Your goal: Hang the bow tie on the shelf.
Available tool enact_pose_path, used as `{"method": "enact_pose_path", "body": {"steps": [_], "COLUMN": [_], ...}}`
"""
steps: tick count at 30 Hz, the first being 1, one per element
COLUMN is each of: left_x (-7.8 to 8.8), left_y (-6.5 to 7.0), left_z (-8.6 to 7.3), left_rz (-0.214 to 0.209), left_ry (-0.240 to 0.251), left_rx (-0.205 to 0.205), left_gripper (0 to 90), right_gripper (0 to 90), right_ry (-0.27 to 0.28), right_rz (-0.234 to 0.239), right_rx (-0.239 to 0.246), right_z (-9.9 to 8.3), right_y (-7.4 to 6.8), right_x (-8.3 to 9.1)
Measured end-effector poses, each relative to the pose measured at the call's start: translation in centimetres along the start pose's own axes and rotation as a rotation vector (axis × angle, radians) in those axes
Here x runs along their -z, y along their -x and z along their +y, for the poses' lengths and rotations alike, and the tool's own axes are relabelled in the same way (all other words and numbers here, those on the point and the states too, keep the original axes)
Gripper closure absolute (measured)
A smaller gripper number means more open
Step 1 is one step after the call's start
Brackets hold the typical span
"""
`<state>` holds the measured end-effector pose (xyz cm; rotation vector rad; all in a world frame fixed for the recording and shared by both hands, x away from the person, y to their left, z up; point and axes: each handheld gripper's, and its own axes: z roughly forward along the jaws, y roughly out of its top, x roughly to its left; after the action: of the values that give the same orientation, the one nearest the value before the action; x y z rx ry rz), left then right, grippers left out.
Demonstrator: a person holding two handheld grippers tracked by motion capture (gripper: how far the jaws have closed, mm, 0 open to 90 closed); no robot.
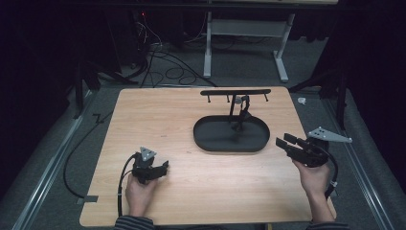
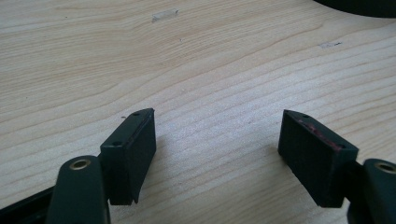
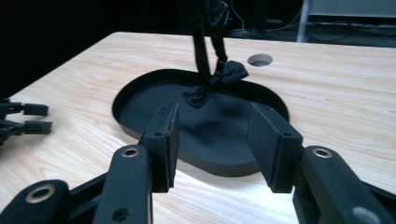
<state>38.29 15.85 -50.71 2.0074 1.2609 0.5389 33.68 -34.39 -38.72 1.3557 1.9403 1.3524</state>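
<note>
A black oval tray (image 1: 201,139) lies on the wooden table (image 1: 158,115), right of its middle. From the tray rises a thin post that carries a black bar with small hooks (image 1: 234,92). A black knotted strap (image 1: 244,112) hangs from the bar down to the tray floor. In the right gripper view the strap's knot (image 3: 224,72) hangs over the tray (image 3: 126,93). My right gripper (image 1: 283,139) hovers to the right of the tray and points at it; its jaws (image 3: 212,135) are open and empty. My left gripper (image 1: 166,166) rests at the front left, open (image 2: 217,140), over bare wood.
A round hole (image 3: 260,59) pierces the tabletop behind the tray. My left gripper's jaws (image 3: 23,119) show at the left edge of the right gripper view. A bit of clear tape (image 2: 165,15) sticks to the wood. Cables (image 1: 163,62) and a white desk frame (image 1: 244,28) stand beyond the table.
</note>
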Motion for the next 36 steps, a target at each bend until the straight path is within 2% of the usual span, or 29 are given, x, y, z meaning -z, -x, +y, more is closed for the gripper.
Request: {"method": "enact_pose_path", "body": {"steps": [9, 13, 14, 24, 36], "left_x": [0.0, 0.0, 0.0, 0.0, 0.0], "left_y": [0.0, 0.0, 0.0, 0.0, 0.0], "left_z": [0.0, 0.0, 0.0, 0.0, 0.0], "left_rz": [0.001, 0.000, 0.000, 0.000, 0.001], "left_ry": [0.000, 0.000, 0.000, 0.000, 0.000], "left_rx": [0.000, 0.000, 0.000, 0.000, -0.001], "left_gripper": [28.2, 28.2, 28.1, 28.1, 28.1], "right_gripper": [55.5, 55.5, 55.5, 55.8, 56.4], "right_ry": [-0.005, -0.012, -0.021, -0.050, -0.088], "right_rz": [0.020, 0.020, 0.001, 0.017, -0.001], "right_rx": [0.004, 0.003, 0.021, 0.018, 0.043], "right_z": [-0.7, -1.2, -1.4, -2.5, -3.4], "right_y": [-0.7, -1.0, -1.2, -1.6, -2.3], "right_x": [-0.3, -0.4, -0.6, -1.6, -2.4]}}
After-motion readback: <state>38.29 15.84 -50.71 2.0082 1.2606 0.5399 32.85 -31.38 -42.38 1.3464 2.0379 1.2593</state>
